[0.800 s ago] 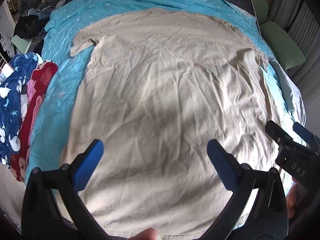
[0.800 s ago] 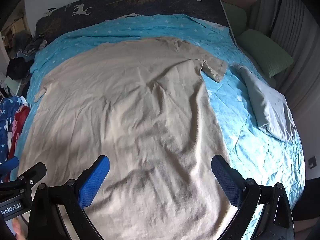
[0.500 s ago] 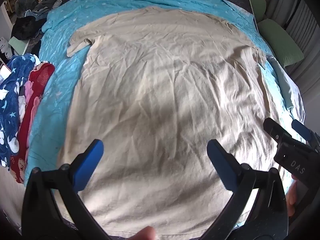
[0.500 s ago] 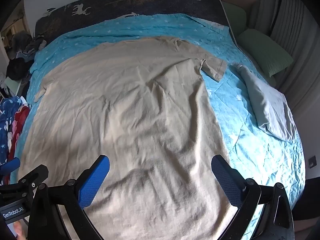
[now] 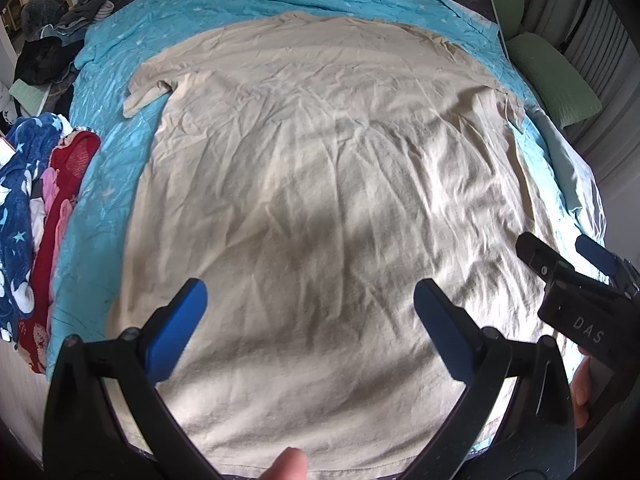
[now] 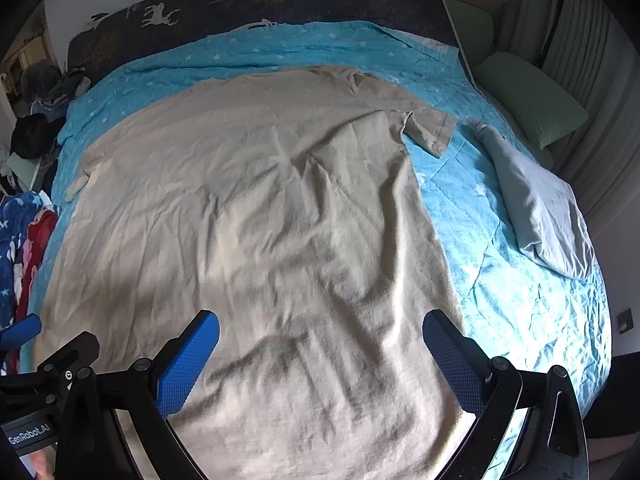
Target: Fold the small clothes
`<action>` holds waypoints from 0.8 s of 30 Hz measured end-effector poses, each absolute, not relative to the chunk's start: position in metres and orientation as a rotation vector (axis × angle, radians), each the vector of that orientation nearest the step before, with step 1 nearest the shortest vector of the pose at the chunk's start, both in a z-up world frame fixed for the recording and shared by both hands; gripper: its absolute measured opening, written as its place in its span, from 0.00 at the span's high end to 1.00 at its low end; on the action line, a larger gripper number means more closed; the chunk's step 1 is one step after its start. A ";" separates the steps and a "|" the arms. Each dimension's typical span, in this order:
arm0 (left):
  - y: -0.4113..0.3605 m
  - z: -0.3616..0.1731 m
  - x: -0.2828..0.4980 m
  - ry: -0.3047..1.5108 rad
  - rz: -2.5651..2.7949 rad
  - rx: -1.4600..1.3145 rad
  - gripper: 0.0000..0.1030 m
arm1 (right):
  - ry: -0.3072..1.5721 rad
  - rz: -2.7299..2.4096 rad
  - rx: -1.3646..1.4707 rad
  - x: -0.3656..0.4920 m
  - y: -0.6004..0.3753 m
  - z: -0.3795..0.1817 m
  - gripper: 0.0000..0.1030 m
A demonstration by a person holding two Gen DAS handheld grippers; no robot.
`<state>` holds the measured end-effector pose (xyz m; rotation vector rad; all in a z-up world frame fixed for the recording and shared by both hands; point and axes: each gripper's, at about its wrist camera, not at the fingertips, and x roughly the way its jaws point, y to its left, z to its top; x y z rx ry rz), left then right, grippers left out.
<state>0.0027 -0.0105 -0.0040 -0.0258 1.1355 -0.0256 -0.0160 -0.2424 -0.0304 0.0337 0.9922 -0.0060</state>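
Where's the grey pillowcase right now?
In the right wrist view, the grey pillowcase lies on the blue bedsheet to the right of the beige shirt, just below the green pillow.

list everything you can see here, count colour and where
t-shirt: 1, beige, spread flat on the bed, sleeves out to both sides
bedspread: 1, turquoise with white stars, under the t-shirt
blanket: 1, dark with white deer, across the head of the bed
grey cloth: 1, pale grey, on the bedspread right of the t-shirt
pillow: 1 clearly seen, green, right of the bed by the curtain
clothes pile: 1, blue, red and pink, along the left bed edge
dark clothes: 1 heap, black and grey, far left past the bed
left gripper: 1, black with blue pads, open above the t-shirt's hem
right gripper: 1, black with blue pads, open above the hem's right part
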 end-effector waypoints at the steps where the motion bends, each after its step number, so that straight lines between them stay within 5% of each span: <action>1: -0.011 -0.004 0.003 1.139 -0.034 -0.027 0.00 | 0.991 -0.006 0.035 -0.016 -0.243 -0.030 0.00; 24: -0.008 -0.008 -0.002 1.155 -0.040 -0.028 0.00 | 1.010 -0.015 0.053 -0.017 -0.246 -0.041 0.00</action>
